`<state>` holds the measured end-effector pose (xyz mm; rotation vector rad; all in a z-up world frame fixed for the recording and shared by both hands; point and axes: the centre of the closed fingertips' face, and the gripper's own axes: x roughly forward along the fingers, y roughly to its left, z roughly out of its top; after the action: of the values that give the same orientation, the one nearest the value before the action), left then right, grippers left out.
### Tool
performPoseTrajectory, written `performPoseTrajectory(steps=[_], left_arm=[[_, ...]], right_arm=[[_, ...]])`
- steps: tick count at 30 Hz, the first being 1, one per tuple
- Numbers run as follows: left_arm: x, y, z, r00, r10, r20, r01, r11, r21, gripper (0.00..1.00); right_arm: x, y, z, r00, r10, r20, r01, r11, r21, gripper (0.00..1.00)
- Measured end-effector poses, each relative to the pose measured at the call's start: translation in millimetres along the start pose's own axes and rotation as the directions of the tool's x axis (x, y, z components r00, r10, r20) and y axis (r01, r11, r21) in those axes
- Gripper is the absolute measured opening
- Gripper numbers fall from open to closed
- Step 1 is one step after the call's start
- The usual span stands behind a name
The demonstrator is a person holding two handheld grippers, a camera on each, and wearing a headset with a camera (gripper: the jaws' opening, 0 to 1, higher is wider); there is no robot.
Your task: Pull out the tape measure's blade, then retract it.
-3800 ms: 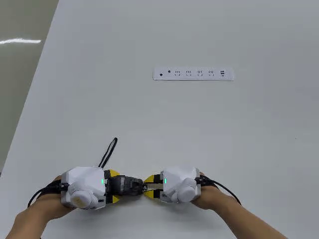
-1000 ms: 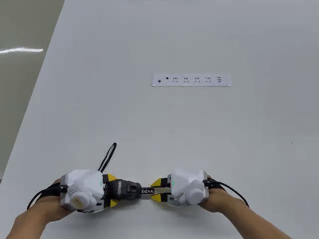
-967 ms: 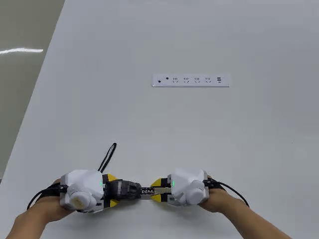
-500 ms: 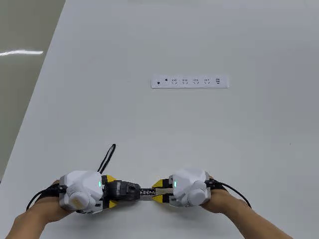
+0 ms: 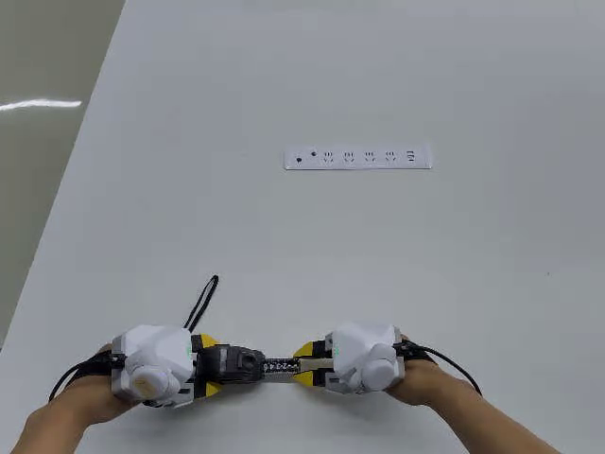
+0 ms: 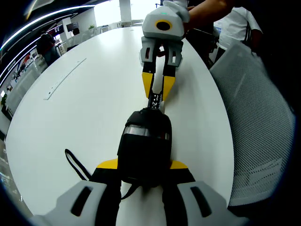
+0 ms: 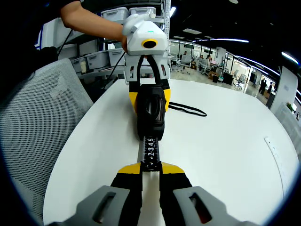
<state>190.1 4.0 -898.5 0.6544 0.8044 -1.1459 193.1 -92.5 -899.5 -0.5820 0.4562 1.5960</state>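
Note:
The black tape measure point(image 5: 232, 363) lies low over the white table near its front edge, and my left gripper point(image 5: 205, 364) is shut on its case point(image 6: 143, 146). A short length of blade point(image 5: 280, 365) with printed numbers runs out to the right. My right gripper point(image 5: 307, 364) is shut on the blade's end point(image 7: 150, 155). In the right gripper view the case point(image 7: 151, 110) sits ahead with the left gripper point(image 7: 145, 101) behind it. In the left gripper view the right gripper point(image 6: 159, 87) pinches the blade point(image 6: 155, 100). A black wrist strap point(image 5: 201, 301) trails from the case.
A white power strip point(image 5: 358, 157) lies flat at mid-table, well beyond the grippers. The table point(image 5: 331, 246) has its left edge running along grey floor. A grey mesh chair point(image 7: 35, 117) stands close to the table's near edge.
The right gripper has moved to the right, away from the case, and a longer stretch of blade now shows between the two grippers. The left gripper holds the case still.

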Motion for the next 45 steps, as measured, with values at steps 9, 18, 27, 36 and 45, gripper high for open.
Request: performPoseTrajectory(steps=[9, 18, 27, 36, 45], left_arm=[[-0.4, -0.3, -0.5, 1.0, 0.001, -0.002, -0.001, 1.0, -0.001, 0.29], [-0.5, -0.4, -0.1, 1.0, 0.001, -0.003, -0.001, 1.0, -0.003, 0.29], [0.0, 0.1, -0.5, 1.0, 0.002, -0.003, -0.002, 1.0, -0.006, 0.29], [-0.1, 0.1, -0.3, 1.0, 0.004, -0.005, -0.004, 1.0, -0.009, 0.29], [-0.1, -0.2, 0.0, 1.0, 0.005, -0.007, -0.005, 1.0, -0.011, 0.29]], right_arm=[[-5.2, -0.2, -2.2, 1.0, -0.001, -0.004, 0.001, 1.0, -0.009, 0.11], [-8.8, -1.0, -5.6, 1.0, -0.001, -0.008, 0.001, 1.0, -0.011, 0.1], [-12.4, -1.7, -8.3, 1.0, -0.001, -0.009, 0.001, 1.0, -0.007, 0.1], [-15.7, -2.3, -10.9, 0.9999, 0.001, -0.01, -0.001, 1.0, -0.008, 0.1], [-19.7, -2.4, -13.9, 0.9999, 0.002, -0.013, -0.002, 1.0, -0.004, 0.1]])
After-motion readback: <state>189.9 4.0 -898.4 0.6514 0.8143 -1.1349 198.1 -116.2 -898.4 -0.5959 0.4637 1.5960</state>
